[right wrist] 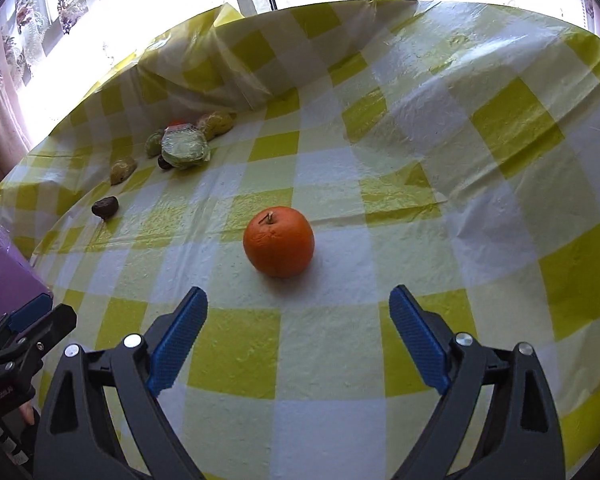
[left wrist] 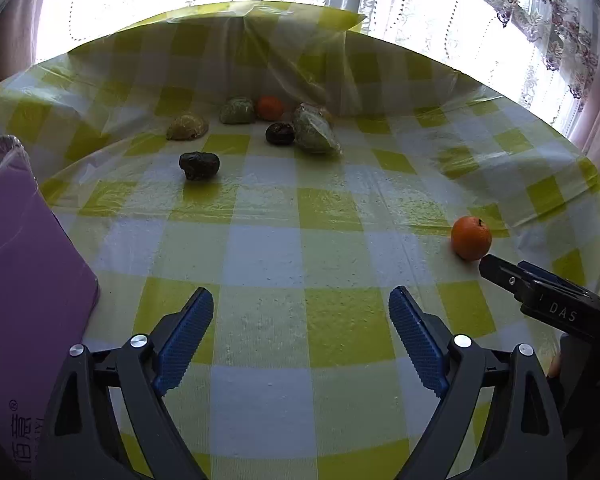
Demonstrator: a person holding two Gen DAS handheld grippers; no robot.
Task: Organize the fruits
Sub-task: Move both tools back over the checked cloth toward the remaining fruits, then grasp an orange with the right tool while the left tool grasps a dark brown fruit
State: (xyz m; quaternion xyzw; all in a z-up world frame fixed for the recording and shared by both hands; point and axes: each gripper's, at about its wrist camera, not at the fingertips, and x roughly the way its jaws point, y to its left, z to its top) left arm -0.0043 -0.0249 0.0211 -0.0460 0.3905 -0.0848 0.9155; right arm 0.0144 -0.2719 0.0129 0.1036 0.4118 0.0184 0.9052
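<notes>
Blue-padded fingers of the right gripper (right wrist: 298, 340) are held wide apart (nothing between them), just short of a round orange fruit (right wrist: 278, 241). The left gripper (left wrist: 300, 340) is likewise spread, empty, over the yellow-checked plastic tablecloth (left wrist: 300, 248).

So there's one orange (right wrist: 278, 241) sitting by itself on the checked cloth, near and to the right, stem end up with a little bit of stalk showing. The rest is bunched up far off on the left: a second orange (left wrist: 270, 107), a few greenish-yellow fruits (left wrist: 237, 110), one wrapped in clear plastic (left wrist: 315, 131), plus two dark wrinkly ones (left wrist: 199, 165), the nearer of them a bit apart from the pile.
</notes>
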